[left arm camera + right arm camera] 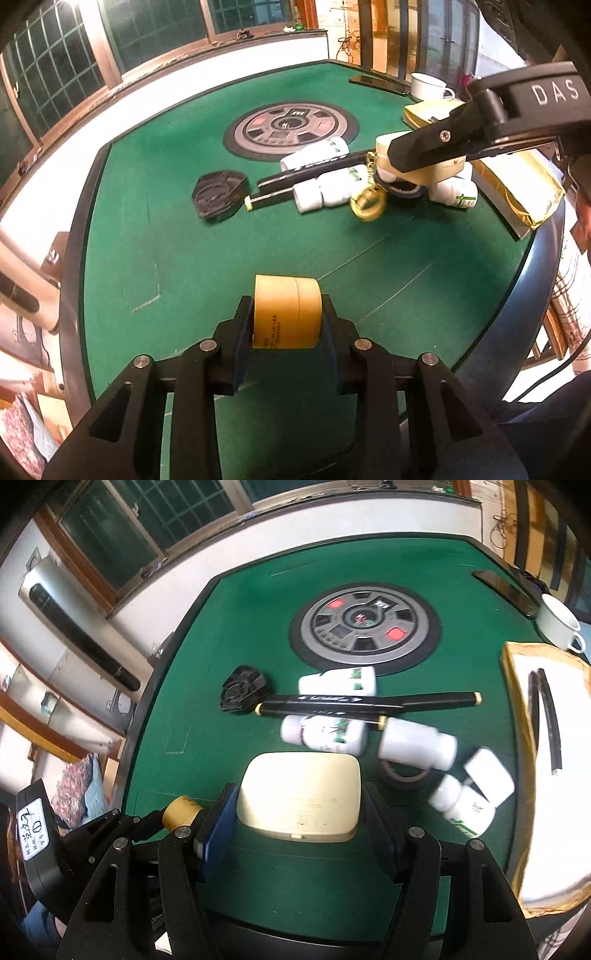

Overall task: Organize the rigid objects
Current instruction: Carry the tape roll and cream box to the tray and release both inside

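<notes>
Both tilted down over the table (147, 221) — left gripper (286, 328) pinching yellow jar (286, 312), right gripper (299, 805) pinching cream case (299, 794).

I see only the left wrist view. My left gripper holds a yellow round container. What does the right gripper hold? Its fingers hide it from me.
Observer: The right gripper is shut on a cream rounded case, flat and rectangular, held above the green table.
Operator: Is something inside the tray on the right?
Observer: Yes, two thin black sticks lie on the tray's white inside.
Operator: How many white bottles are near the black pens?
Observer: Four white bottles, and the one nearest the tray has a small white case resting against it.
</notes>
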`<state>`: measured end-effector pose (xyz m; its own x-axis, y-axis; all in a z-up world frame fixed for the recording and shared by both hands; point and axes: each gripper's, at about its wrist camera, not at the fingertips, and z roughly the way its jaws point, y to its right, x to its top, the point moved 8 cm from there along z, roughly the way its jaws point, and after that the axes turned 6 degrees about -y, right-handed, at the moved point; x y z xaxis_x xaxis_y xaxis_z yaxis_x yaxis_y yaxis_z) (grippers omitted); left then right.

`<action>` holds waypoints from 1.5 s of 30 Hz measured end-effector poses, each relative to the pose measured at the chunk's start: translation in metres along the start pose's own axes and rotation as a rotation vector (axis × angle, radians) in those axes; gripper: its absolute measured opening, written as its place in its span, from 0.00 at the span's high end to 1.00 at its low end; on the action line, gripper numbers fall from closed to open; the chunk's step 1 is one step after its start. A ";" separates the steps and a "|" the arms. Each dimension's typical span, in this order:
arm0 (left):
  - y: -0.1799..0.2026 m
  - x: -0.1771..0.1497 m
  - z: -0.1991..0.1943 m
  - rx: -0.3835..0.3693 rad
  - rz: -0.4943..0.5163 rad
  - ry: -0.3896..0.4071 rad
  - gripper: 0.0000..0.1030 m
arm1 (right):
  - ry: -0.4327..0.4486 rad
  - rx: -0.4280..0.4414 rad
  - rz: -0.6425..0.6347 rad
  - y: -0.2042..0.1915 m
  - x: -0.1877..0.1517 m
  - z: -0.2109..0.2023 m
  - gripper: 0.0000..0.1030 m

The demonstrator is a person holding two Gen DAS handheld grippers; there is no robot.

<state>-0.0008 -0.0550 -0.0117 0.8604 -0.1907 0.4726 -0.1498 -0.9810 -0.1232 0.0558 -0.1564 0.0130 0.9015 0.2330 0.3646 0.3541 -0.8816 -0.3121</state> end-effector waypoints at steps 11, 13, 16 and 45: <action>0.028 0.021 -0.008 0.008 0.047 0.031 0.69 | 0.049 0.006 0.057 0.041 0.003 -0.031 0.41; 0.031 0.026 -0.010 -0.013 0.035 0.033 0.69 | 0.061 0.009 0.071 0.051 0.004 -0.038 0.41; 0.036 0.035 -0.014 -0.053 0.016 0.040 0.69 | 0.083 0.012 0.101 0.070 0.005 -0.051 0.41; 0.278 0.157 0.014 -0.484 0.262 -0.033 0.70 | 0.159 -0.089 0.401 0.286 0.002 -0.123 0.41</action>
<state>0.0990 -0.3570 0.0163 0.7777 -0.4371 0.4518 -0.5614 -0.8063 0.1862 0.1282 -0.4589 0.0326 0.9115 -0.1947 0.3622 -0.0451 -0.9229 -0.3825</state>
